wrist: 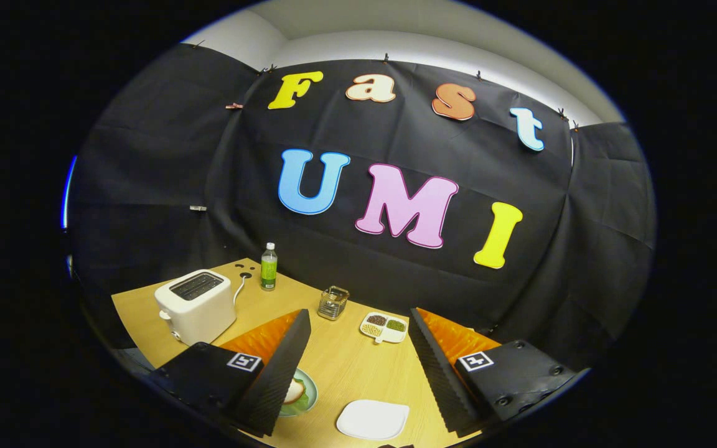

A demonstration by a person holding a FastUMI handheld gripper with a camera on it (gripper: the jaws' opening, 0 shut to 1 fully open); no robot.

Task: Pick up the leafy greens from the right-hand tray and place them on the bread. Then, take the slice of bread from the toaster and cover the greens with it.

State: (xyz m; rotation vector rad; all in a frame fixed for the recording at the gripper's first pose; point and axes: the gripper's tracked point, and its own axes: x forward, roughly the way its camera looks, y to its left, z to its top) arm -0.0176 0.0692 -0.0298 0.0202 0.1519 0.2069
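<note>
My gripper [360, 314] is open and held high over the wooden table [346, 367], with nothing between its fingers. A green plate [307, 398] lies below, partly hidden by the left finger [281, 367]. On it a pale slice of bread [294, 391] rests over leafy greens [299, 406]. A white tray [373, 419] lies bare between the fingers, on the near side of the table. The white toaster [193, 305] stands beyond the left finger, and its top slot looks dark.
A green bottle [269, 266] stands at the table's far corner behind the toaster. A small glass cup [333, 302] and a white divided dish [384, 326] of beans and seeds sit just beyond the fingertips. Black cloth walls close the table in.
</note>
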